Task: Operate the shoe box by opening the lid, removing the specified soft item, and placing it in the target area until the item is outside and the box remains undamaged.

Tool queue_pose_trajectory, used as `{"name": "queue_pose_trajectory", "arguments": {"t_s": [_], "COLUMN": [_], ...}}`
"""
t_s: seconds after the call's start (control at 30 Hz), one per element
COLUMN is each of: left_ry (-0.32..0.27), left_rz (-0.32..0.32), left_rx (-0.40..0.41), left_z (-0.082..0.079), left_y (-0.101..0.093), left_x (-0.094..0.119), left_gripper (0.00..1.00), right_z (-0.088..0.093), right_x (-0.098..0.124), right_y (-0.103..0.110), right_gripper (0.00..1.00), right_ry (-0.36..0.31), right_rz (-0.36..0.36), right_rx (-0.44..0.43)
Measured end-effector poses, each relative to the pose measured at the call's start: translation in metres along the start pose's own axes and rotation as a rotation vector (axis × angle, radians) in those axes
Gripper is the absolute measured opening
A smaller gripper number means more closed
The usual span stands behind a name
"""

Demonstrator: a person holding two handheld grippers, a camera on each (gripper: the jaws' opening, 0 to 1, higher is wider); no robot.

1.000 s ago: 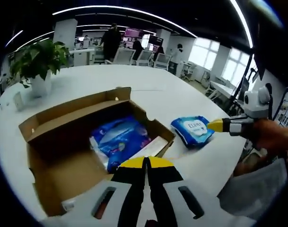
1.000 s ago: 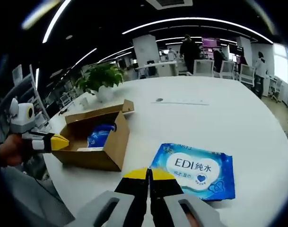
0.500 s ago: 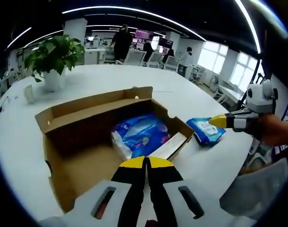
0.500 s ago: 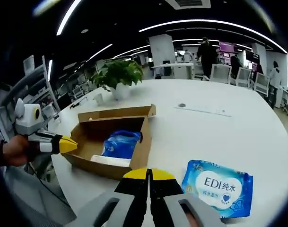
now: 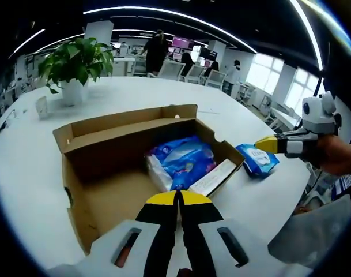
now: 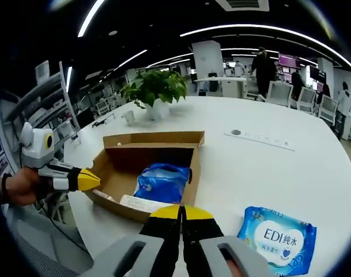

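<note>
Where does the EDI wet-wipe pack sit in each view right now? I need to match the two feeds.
Left gripper view: the wipe pack lies on the white table at right of centre, just beyond the open shoe box, under the right tool.
Right gripper view: the wipe pack is at lower right, label up, right of the box.
Shared landmark: the potted plant behind the box.

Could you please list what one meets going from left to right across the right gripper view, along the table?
Left gripper → open shoe box → blue pack inside it → wet wipes pack on the table.
</note>
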State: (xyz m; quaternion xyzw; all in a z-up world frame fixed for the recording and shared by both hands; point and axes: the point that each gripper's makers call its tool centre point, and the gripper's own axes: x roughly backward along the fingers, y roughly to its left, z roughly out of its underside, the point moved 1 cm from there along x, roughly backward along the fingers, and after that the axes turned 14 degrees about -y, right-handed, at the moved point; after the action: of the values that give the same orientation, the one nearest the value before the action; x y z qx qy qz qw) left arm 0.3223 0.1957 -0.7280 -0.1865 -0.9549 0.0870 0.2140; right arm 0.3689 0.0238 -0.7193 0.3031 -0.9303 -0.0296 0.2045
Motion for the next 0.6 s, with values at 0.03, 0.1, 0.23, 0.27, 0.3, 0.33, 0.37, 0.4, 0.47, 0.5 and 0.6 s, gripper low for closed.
{"name": "queue_pose_trajectory", "arguments": {"t_s": [0.03, 0.1, 0.23, 0.27, 0.3, 0.33, 0.37, 0.4, 0.47, 0.5, 0.6], "left_ry": [-0.001, -0.002, -0.007, -0.008, -0.006, -0.006, -0.007, -0.007, -0.008, -0.009, -0.011], "left_rz": [-0.002, -0.008, -0.015, -0.014, -0.013, -0.014, -0.012, -0.012, -0.013, -0.015, -0.015], "left_rx": [-0.001, 0.006, 0.016, 0.016, 0.017, 0.02, 0.023, 0.023, 0.026, 0.031, 0.033], "left_z": [0.0, 0.0, 0.0, 0.001, 0.002, 0.003, 0.003, 0.003, 0.004, 0.004, 0.004], "left_y": [0.001, 0.004, 0.007, 0.008, 0.008, 0.008, 0.008, 0.008, 0.009, 0.01, 0.012], "left_x": [0.0, 0.001, 0.001, 0.001, 0.001, 0.001, 0.001, 0.002, 0.002, 0.001, 0.0], "left_gripper": [0.0, 0.0, 0.0, 0.0, 0.0, 0.0, 0.0, 0.0, 0.0, 0.0, 0.0], "right_z": [-0.001, -0.001, -0.002, -0.002, -0.002, -0.003, -0.003, -0.003, -0.004, -0.004, -0.006], "right_x": [-0.002, -0.004, -0.009, -0.011, -0.013, -0.014, -0.015, -0.017, -0.02, -0.023, -0.028], "right_y": [0.002, 0.006, 0.012, 0.014, 0.015, 0.016, 0.018, 0.019, 0.022, 0.024, 0.028], "right_gripper": [0.0, 0.0, 0.0, 0.0, 0.0, 0.0, 0.0, 0.0, 0.0, 0.0, 0.0], "right_ry": [0.001, 0.005, 0.014, 0.017, 0.018, 0.019, 0.023, 0.025, 0.029, 0.034, 0.043], "right_rz": [-0.003, -0.01, -0.025, -0.029, -0.031, -0.034, -0.038, -0.041, -0.049, -0.055, -0.069], "right_rx": [0.002, 0.008, 0.024, 0.026, 0.027, 0.028, 0.032, 0.034, 0.041, 0.047, 0.062]}}
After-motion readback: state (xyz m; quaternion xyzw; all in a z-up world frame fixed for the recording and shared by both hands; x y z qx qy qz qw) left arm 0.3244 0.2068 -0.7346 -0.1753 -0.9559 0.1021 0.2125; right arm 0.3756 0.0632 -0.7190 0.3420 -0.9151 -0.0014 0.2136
